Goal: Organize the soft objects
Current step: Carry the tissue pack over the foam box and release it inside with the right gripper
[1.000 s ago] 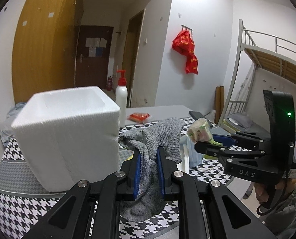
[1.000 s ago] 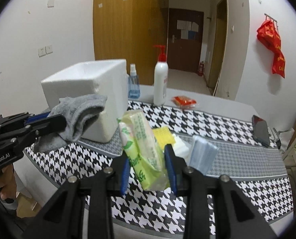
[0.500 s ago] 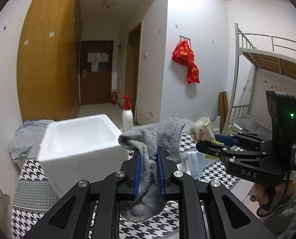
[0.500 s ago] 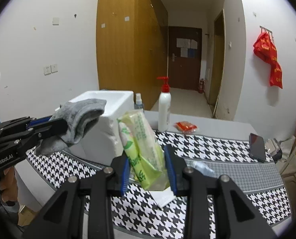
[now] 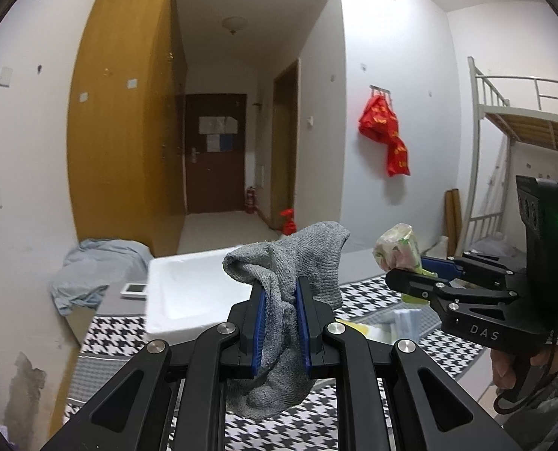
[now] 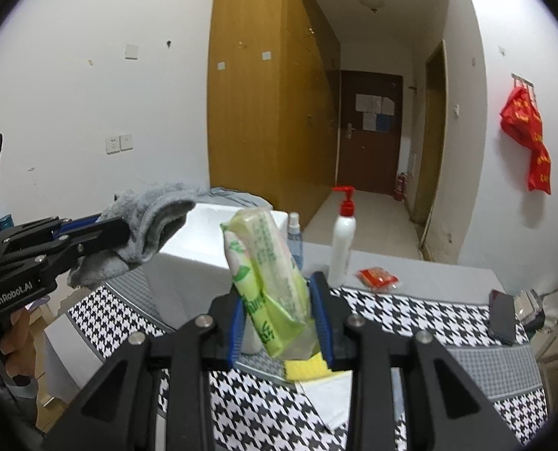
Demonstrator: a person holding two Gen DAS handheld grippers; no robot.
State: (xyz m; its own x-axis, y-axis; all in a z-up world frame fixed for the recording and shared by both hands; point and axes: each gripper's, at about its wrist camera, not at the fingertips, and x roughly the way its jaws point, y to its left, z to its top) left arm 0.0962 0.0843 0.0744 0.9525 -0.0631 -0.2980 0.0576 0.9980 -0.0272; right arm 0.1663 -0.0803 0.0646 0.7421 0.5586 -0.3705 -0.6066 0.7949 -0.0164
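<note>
Left wrist: left claw pinches grey sock, foam box partly hidden; right claw clamps tissue pack.

white walls, wooden wardrobe, brown door, bunk bed

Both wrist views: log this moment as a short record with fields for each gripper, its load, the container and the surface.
left gripper: shut on grey sock, held above the table
right gripper: shut on green tissue pack, upright
container: white foam box, open top, nothing visible inside
surface: houndstooth tablecloth
also on table: pump bottle, red packet, phone
</note>
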